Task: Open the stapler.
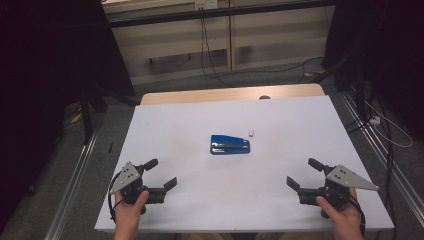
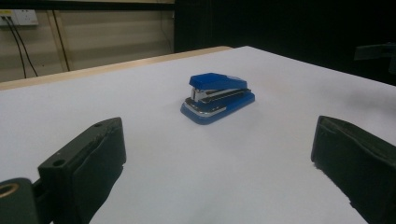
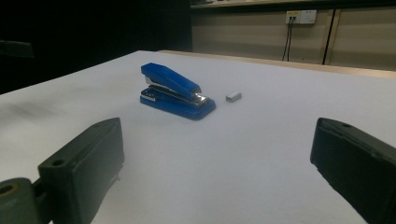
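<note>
blue glossy wedge-shaped stapler (image 1: 229,145) on matte white table (image 1: 280,200); both grippers' jaws wide apart, empty.

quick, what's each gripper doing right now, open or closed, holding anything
Left gripper: open, holding nothing, short of the stapler.
Right gripper: open, holding nothing.

1. Blue stapler (image 1: 229,145) with silver metal parts, at the middle of the white table (image 1: 190,115).
2. Small pale grey block (image 1: 251,133) just beside the stapler.
3. Black left gripper (image 1: 160,175) and black right gripper (image 1: 303,173), each topped by a grey plate.
4. Light wood edge along the table's far side.
</note>
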Available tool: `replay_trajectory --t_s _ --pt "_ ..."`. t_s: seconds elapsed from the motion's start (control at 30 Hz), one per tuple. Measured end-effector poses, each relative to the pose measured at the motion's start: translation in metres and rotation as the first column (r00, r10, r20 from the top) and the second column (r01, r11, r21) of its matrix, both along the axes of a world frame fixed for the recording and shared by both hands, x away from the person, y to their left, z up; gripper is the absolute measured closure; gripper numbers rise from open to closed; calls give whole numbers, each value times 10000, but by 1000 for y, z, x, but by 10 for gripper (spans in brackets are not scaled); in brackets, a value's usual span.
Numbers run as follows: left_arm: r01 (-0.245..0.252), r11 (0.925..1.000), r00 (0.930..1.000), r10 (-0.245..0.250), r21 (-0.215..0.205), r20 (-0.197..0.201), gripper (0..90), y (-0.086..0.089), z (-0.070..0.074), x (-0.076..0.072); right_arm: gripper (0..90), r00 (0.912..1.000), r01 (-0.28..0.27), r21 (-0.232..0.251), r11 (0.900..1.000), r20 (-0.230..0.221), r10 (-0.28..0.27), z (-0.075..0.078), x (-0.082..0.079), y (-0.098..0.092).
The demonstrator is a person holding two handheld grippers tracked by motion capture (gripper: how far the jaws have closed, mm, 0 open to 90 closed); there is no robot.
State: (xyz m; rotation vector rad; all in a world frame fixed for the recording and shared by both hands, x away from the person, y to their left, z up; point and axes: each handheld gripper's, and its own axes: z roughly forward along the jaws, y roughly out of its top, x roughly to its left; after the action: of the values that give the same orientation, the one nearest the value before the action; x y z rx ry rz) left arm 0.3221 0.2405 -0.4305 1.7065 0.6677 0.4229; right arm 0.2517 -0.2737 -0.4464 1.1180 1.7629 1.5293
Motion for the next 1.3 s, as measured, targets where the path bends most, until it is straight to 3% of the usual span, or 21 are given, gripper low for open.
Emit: replay_trajectory --t_s 0.53,0.83,0.93,1.03,1.3 --pt "108 9999 9999 -108 -100 59 33 -5 2 7 30 10000 -18 -480 9988 -40 16 1 4 3" --pt "108 9993 9999 -107 -371 27 33 -13 5 14 33 10000 16 -473 9989 3 -16 4 12 6" --pt "172 9997 9998 -170 -179 120 33 -18 6 18 35 9999 120 -485 9988 -78 -124 5 17 6" --pt "154 9992 9998 -150 -368 104 33 -21 8 20 37 9998 130 -584 9982 -141 -138 5 19 7" --pt "433 9989 9990 -431 -205 116 33 -31 10 24 38 9998 73 -575 9983 -163 -83 8 27 13"
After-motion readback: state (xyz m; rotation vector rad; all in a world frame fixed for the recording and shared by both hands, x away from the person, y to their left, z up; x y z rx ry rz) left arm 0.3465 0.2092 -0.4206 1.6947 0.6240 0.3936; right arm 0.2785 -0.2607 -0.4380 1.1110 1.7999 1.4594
